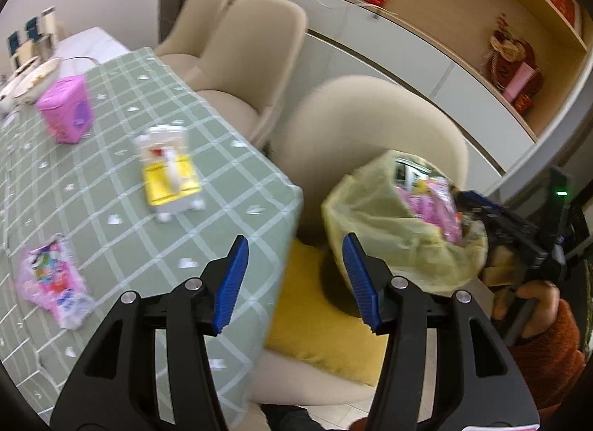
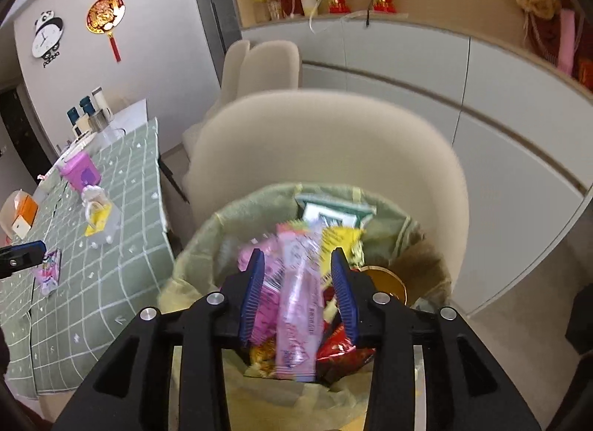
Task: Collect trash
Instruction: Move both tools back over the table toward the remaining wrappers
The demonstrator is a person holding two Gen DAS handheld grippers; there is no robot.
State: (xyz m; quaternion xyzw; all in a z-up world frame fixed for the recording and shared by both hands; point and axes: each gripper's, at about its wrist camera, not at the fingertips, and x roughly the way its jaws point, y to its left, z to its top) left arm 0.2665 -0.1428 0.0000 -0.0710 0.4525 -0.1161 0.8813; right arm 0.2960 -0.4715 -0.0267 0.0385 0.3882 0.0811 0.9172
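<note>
Our right gripper stands parted over the lined trash bin, the long pink wrapper loose between its pads, untouched. Our left gripper is open and empty at the table's edge. Next likely target, the crumpled pink wrapper there: featherlight, crinkly, slippery film; we judge pinching a raised fold best.

The pink wrapper between the right gripper's spread pads is motion-blurred, its print unreadable, and whether a pad touches it cannot be told. It covers the trash beneath in the lined bin. The yellow carton on the table is smeared too.
</note>
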